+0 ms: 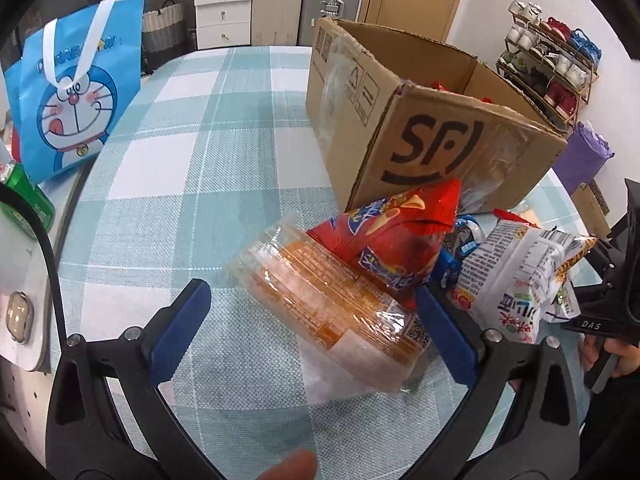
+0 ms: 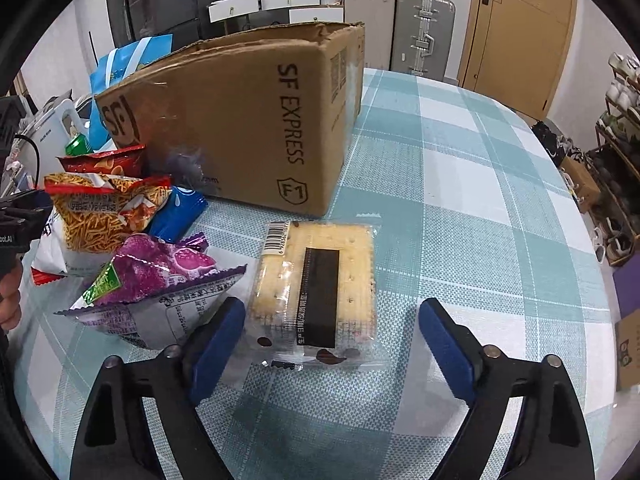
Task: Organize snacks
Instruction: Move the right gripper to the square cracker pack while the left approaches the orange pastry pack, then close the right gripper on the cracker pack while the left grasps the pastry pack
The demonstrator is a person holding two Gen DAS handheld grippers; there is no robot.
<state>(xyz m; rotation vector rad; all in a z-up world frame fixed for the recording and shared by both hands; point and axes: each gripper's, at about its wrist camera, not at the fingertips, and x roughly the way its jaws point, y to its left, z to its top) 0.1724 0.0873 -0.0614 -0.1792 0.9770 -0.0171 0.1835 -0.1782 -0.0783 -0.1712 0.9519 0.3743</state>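
Observation:
My left gripper (image 1: 312, 292) is open over the table, and an orange biscuit pack (image 1: 336, 308) in clear wrap lies tilted between its blue pads. The left pad stands apart from the pack; the right pad is close to its end. Behind the pack are a red snack bag (image 1: 392, 240) and a white bag (image 1: 516, 268). My right gripper (image 2: 330, 312) is open around a flat pack of pale crackers (image 2: 316, 292) with a black label, and neither pad presses on it. An open cardboard box (image 2: 240, 120) marked SF stands behind the snacks.
Left of the crackers lies a heap: a purple bag (image 2: 160, 276), a noodle-snack bag (image 2: 100, 216), a blue pack (image 2: 176, 212). A blue cartoon tote (image 1: 76, 92) and a green can (image 1: 28, 196) sit at the checked table's (image 1: 180, 160) left edge. A shoe rack (image 1: 548, 64) stands beyond.

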